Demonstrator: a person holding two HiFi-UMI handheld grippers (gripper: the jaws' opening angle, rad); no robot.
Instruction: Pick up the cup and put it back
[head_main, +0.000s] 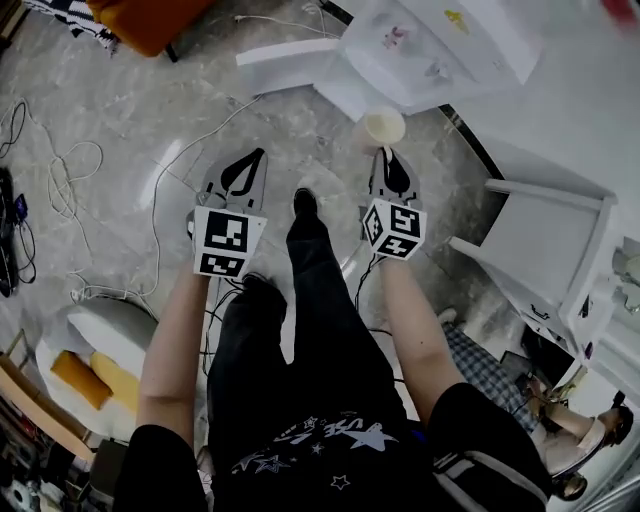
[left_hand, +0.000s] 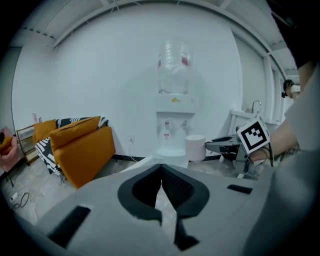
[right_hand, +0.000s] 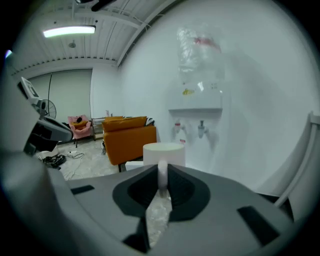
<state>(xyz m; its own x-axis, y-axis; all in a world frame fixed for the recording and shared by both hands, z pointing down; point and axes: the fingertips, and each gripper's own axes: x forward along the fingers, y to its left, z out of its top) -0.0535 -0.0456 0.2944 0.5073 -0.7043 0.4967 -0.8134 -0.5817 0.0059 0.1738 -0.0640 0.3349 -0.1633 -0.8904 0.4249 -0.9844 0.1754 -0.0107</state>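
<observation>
water dispenser (left_hand: 174, 115): straight ahead of both grippers | orange sofa (left_hand: 82, 145): ahead-left of left gripper | left gripper (left_hand: 161, 169): jaws pinched together, nothing between | right gripper (head_main: 390, 160): narrow gap, clamped on cup handle | cup (right_hand: 164, 150): upright, just past right jaw tips

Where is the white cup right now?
The cup is pinched by its handle in the right gripper, near the top middle of the head view, with the white water dispenser behind it.
</observation>
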